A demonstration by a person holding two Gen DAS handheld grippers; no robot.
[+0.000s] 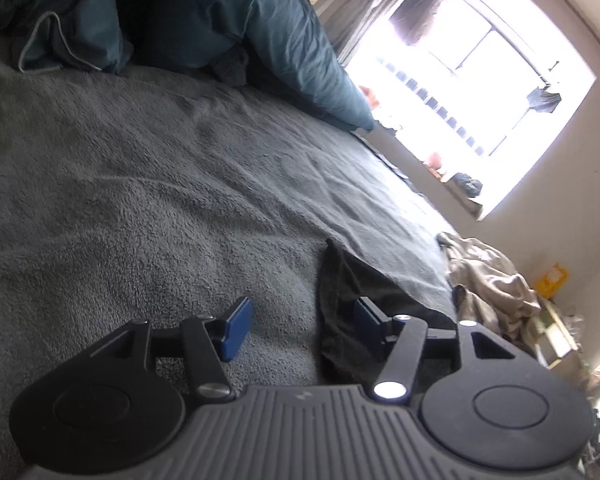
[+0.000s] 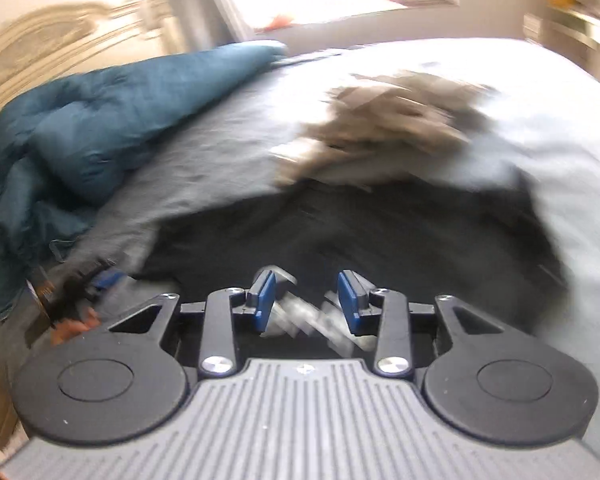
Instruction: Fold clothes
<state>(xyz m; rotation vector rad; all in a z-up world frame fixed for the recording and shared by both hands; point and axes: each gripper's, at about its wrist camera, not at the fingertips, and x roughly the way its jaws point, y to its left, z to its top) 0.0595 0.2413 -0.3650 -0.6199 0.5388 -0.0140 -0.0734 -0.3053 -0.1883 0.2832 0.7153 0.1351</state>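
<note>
A black garment (image 2: 380,232) lies spread on the grey bed cover (image 2: 204,184); the right wrist view is motion-blurred. My right gripper (image 2: 308,300) is open just above the garment's near edge, with blurred pale shapes between its blue pads. In the left wrist view a corner of the black garment (image 1: 348,304) stands up beside the right blue pad (image 1: 366,314). My left gripper (image 1: 300,324) is open over the grey cover (image 1: 140,184), holding nothing. A beige garment (image 2: 388,128) lies crumpled beyond the black one and shows in the left wrist view (image 1: 492,280).
A teal duvet (image 1: 228,24) is heaped at the head of the bed and shows in the right wrist view (image 2: 100,120). A bright window (image 1: 480,92) with a cluttered sill is beyond the bed. Shelves (image 1: 556,328) stand past the bed's edge.
</note>
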